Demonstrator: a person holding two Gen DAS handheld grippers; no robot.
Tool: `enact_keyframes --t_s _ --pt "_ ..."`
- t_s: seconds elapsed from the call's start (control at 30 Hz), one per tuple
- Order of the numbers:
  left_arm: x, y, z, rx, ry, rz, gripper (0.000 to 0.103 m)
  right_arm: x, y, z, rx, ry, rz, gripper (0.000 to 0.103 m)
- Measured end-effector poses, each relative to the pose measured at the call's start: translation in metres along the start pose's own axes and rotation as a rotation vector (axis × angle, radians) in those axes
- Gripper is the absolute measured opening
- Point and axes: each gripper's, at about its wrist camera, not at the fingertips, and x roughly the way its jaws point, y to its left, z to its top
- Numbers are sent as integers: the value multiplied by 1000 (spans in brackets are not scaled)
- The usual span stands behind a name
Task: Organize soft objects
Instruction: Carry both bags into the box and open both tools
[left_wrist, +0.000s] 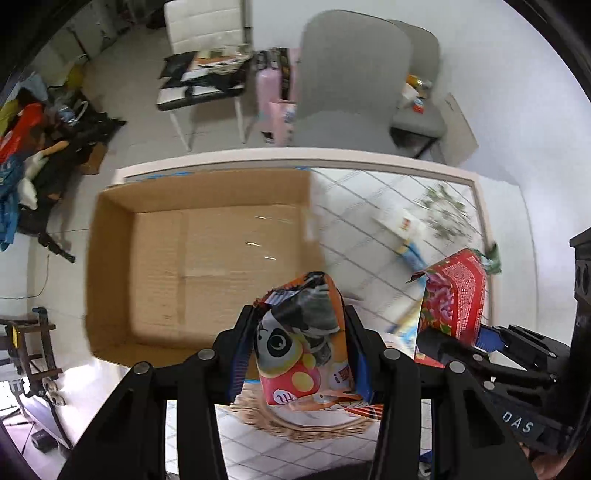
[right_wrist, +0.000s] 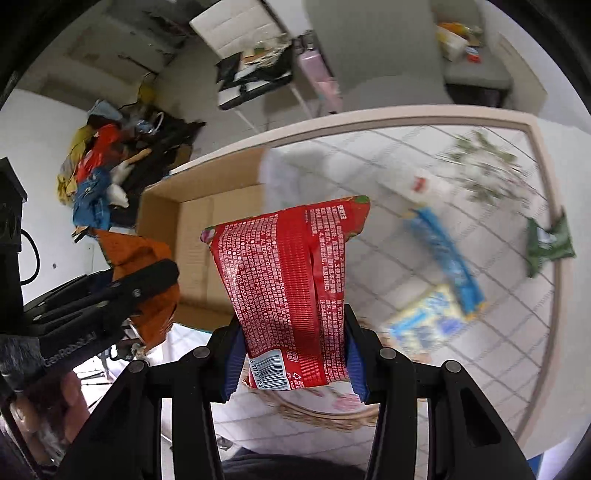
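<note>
My left gripper (left_wrist: 301, 332) is shut on an orange snack bag with a panda print (left_wrist: 303, 343), held above the table near the front edge of an open cardboard box (left_wrist: 207, 254). My right gripper (right_wrist: 291, 343) is shut on a red snack packet (right_wrist: 291, 273) and holds it upright above the table. The red packet also shows in the left wrist view (left_wrist: 456, 295), to the right of the orange bag. The orange bag shows in the right wrist view (right_wrist: 147, 273) at the left. The box (right_wrist: 192, 236) is empty inside.
On the tiled tabletop (right_wrist: 406, 155) lie a blue packet (right_wrist: 447, 258), a yellow-blue packet (right_wrist: 424, 321), a white packet (right_wrist: 428, 188) and a green bag (right_wrist: 546, 243). A woven mat (left_wrist: 306, 424) lies below the grippers. Chairs (left_wrist: 351, 74) and floor clutter (left_wrist: 29, 147) stand beyond the table.
</note>
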Motion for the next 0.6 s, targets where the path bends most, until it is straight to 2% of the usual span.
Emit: enact_keyframes --t_s 0.17,0.27,0.43,0.6 --pt "17 53 28 -11 20 2 43 35 61 17 15 20 -22 49" --pt "45 77 49 -5 66 -1 43 68 79 35 29 40 -60 49" --pt "95 106 78 15 141 -2 43 125 89 67 37 74 -134 49" --pt "138 125 97 11 211 -54 44 173 92 92 30 103 -206 49"
